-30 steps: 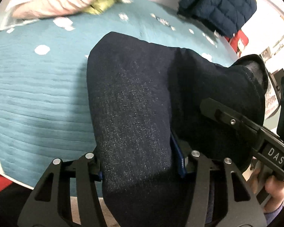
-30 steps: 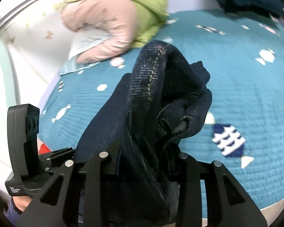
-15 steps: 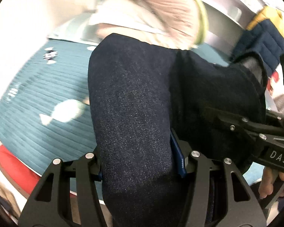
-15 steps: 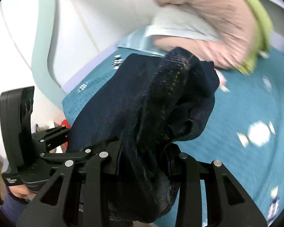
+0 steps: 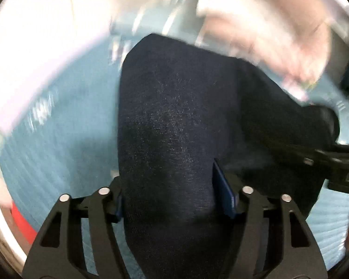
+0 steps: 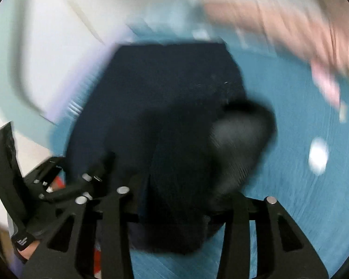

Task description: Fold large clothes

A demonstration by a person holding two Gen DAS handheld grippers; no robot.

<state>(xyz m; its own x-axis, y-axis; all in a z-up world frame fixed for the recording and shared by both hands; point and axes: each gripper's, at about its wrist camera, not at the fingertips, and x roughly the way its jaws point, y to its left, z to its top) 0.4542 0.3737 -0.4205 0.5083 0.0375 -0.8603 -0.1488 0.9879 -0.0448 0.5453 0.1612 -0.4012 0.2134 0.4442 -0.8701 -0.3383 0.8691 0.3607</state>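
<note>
Left tongs (image 5: 174, 200) and right tongs (image 6: 176, 200) each clamp dark jeans (image 5: 174, 116) above teal bedspread (image 5: 65, 144); denim hides fingertips, background smeared.

Dark jeans (image 5: 174, 121) fill foreground, pink bundle (image 5: 279, 23) beyond, teal cover (image 6: 290, 116) open right

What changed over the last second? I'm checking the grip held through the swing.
Both views swept left across the teal quilted bedspread, toward the white wall; the pink padded garment slid rightward. Left hand-held gripper and right hand-held gripper stay clamped on the dark navy denim garment.
</note>
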